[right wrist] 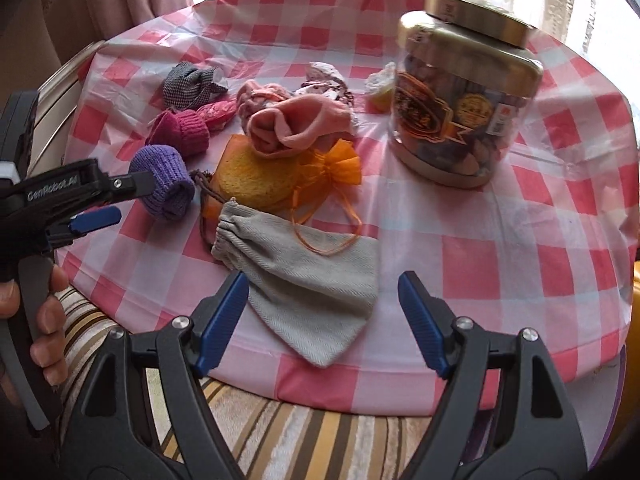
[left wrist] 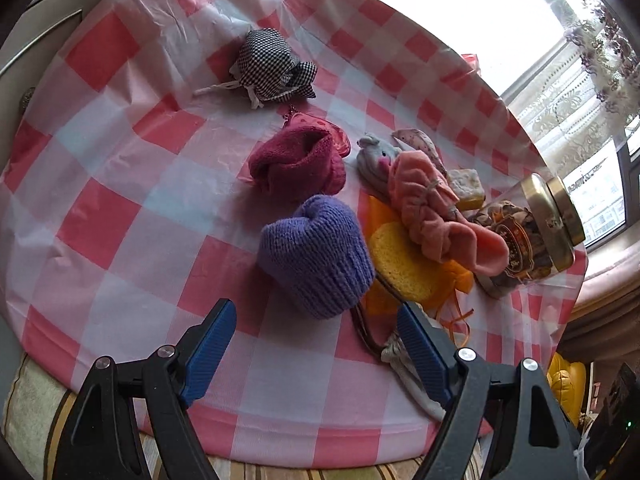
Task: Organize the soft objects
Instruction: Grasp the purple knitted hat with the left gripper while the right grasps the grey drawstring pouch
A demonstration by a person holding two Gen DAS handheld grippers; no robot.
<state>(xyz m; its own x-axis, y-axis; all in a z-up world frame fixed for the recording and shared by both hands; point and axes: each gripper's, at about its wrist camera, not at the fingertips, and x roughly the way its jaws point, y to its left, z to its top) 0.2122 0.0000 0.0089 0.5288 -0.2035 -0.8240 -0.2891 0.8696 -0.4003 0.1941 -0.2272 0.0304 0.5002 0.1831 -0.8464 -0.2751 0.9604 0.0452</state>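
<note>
Soft things lie in a heap on a round table with a pink checked cloth point(left wrist: 120, 200). A purple knit roll point(left wrist: 316, 252) lies just beyond my open, empty left gripper point(left wrist: 316, 344); it also shows in the right wrist view point(right wrist: 164, 184). Behind it lie a maroon roll point(left wrist: 300, 164), a pink sock bundle point(left wrist: 436, 208), a yellow sponge point(left wrist: 404, 264) on an orange mesh bag point(right wrist: 332, 164), and a black checked pouch point(left wrist: 272, 64). A grey drawstring pouch point(right wrist: 304, 280) lies under my open, empty right gripper point(right wrist: 322, 316). The left gripper point(right wrist: 108, 200) shows at the right view's left edge.
A clear plastic jar with a gold lid point(right wrist: 464, 96) stands at the table's right side, near a small sponge block point(left wrist: 466, 188). A small grey plush point(left wrist: 376, 160) and a red coin purse point(left wrist: 320, 128) lie in the heap. A striped cushion point(right wrist: 304, 440) lies below the table edge.
</note>
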